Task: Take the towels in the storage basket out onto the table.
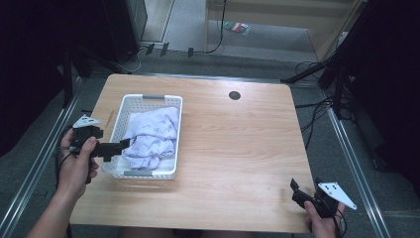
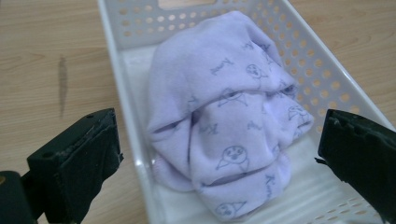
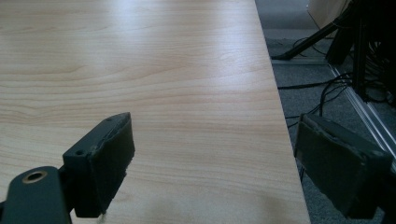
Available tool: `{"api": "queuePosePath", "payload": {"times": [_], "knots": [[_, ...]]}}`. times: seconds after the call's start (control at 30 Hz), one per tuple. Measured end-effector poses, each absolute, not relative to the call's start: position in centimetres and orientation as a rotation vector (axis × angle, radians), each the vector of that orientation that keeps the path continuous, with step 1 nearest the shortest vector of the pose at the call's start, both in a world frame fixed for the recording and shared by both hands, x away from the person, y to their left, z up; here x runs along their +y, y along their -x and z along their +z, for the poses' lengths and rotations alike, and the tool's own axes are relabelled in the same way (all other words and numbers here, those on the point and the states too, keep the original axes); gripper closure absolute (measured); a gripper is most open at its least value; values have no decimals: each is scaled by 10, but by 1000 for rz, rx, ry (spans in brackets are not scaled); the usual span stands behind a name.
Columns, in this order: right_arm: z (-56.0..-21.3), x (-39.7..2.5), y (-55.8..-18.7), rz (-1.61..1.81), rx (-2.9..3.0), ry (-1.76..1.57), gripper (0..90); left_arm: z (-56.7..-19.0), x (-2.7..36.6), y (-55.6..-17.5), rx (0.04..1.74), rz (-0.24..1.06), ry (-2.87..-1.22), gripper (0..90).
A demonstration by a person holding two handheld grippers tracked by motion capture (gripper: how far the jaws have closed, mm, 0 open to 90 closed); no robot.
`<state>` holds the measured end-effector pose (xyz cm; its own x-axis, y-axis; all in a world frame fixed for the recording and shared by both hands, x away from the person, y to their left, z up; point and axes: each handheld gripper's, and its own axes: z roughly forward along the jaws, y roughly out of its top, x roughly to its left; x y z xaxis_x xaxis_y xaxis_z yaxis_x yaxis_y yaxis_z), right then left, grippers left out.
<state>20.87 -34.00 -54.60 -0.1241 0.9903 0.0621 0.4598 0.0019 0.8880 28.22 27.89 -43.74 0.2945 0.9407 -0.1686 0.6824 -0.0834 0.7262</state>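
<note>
The left gripper (image 2: pixel 219 154) hovers with jaws spread wide and empty over the bundled lilac cloth (image 2: pixel 229 116) in the white basket (image 2: pixel 126 93), apparently lined up to grasp it, while the right gripper (image 3: pixel 212 161), equally open and empty, idles at the bench (image 3: pixel 163 70) corner.

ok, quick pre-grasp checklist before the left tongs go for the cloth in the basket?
1. Left tongs open: ok, jaws stand wide apart with nothing between them.
2. Lavender cloth reachable: ok, it lies bunched inside the white basket, top exposed.
3. Approach line: not ok yet, one jaw sits outside the basket's wall over the table, so the wall lies between the jaws.
4. Contact with the cloth: none seen, jaws apart from it.
5. Right tongs out of the way: ok, open at the table's near right corner, far from the basket.
6. Anything under the cloth: cannot tell.
</note>
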Motion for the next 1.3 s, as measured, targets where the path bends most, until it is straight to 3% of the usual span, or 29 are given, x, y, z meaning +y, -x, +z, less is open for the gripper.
{"api": "queuePosePath", "payload": {"times": [0.47,0.93,1.3], "knots": [[-546,-340,-208,1079,1653,-1510,124,-455,239,-335,1552,341,-1995,0],[-546,-340,-208,1084,1658,-1507,124,-482,229,-367,1681,243,-2084,0],[-546,-340,-208,1086,1663,-1504,124,-501,206,-377,1745,299,-2177,0]]}}
